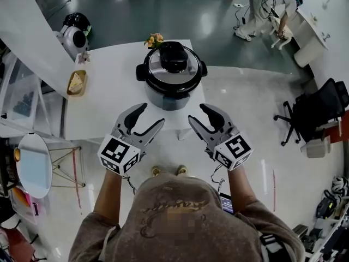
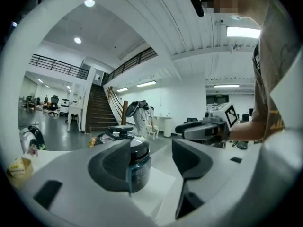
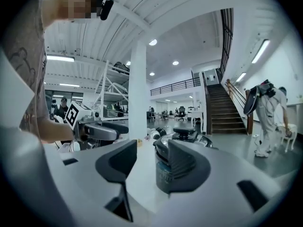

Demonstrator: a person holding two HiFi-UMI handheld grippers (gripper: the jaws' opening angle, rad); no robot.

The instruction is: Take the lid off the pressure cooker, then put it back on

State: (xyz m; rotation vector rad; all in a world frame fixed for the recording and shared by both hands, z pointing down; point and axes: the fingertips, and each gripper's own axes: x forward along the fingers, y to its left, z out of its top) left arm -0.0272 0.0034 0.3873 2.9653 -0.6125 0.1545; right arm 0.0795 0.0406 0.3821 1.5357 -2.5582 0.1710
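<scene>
The pressure cooker stands on the white table, its steel lid on it, with a black knob in the middle. My left gripper hangs open just short of the cooker's near left side, not touching it. My right gripper mirrors it at the near right, also open and empty. In the left gripper view the cooker shows past the open left gripper, partly behind one jaw. The right gripper view has the cooker half hidden behind one jaw of the right gripper.
A small wooden tray of food and a white round appliance sit at the table's left end. Flowers stand behind the cooker. An office chair is at the right. A person bends over far back.
</scene>
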